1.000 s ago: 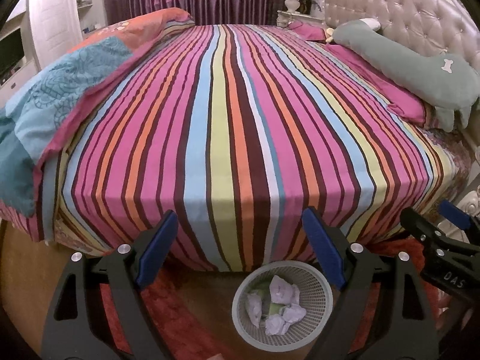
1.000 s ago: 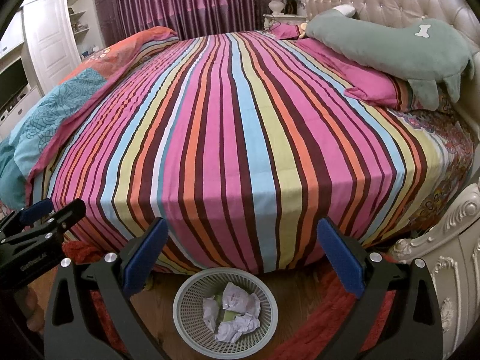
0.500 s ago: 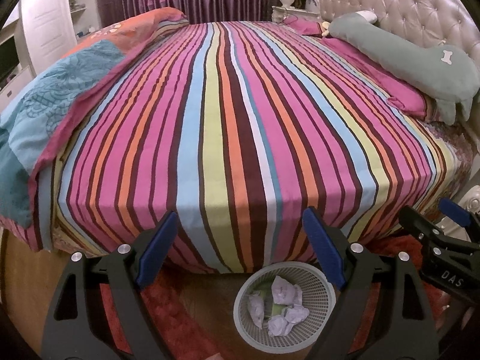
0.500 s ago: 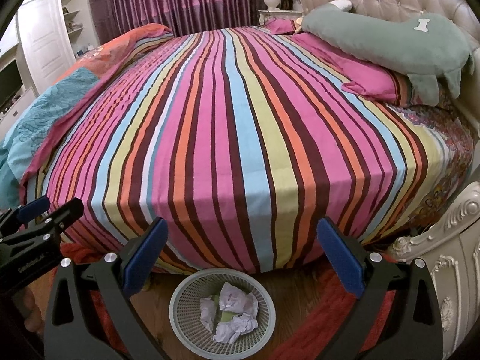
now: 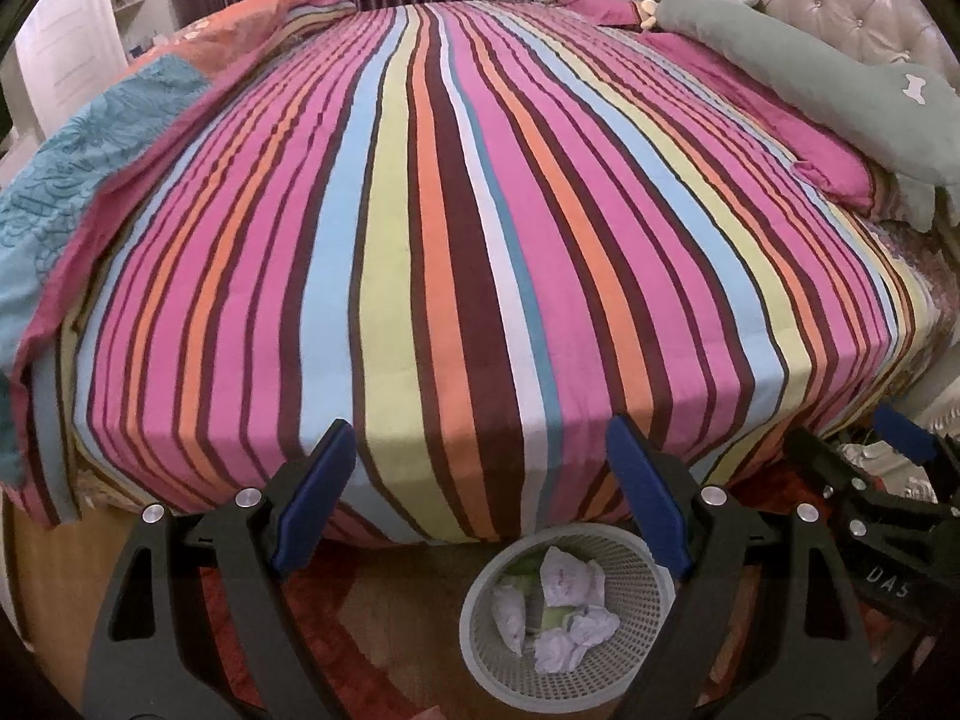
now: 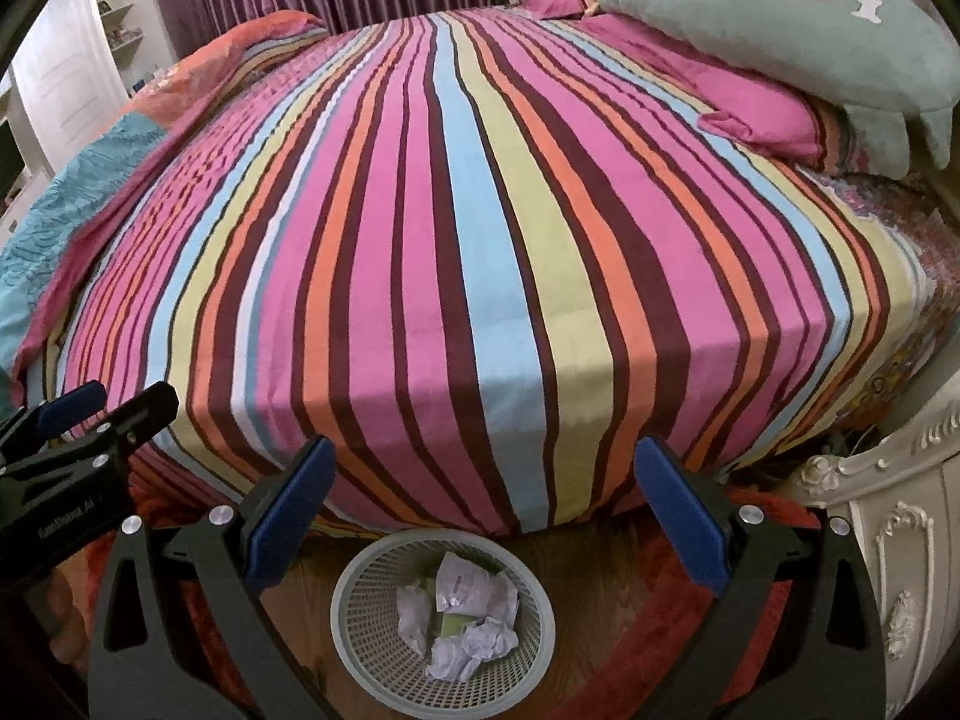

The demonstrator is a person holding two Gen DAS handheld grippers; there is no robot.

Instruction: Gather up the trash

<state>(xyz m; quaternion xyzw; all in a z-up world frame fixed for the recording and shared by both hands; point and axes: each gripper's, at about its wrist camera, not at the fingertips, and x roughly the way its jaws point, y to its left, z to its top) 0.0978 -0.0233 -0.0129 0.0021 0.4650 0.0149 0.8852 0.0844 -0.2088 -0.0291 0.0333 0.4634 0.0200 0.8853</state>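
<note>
At far left a blue quilt (image 5: 72, 180) lies bunched on the edge of the bed (image 5: 480, 240), whose striped sheet shows no litter. The left gripper (image 5: 480, 486) hangs spread and empty above the bed's foot. Just right of centre below it, on the wooden floor, stands the basket (image 5: 642, 576), holding crumpled paper (image 5: 564, 582) and a green scrap. The right gripper (image 6: 480, 498) hangs beside the left one, likewise spread and empty, with the same basket (image 6: 372, 600) and paper (image 6: 468, 594) under it. At far right a green pillow (image 6: 780, 30) rests by the headboard.

With nothing loose visible, collecting looks nearly done. To finish well, scan the red rug (image 6: 780, 570) and the floor around the basket for strays, keep both pairs of jaws wide, and approach any remaining piece from above without knocking the light basket.
</note>
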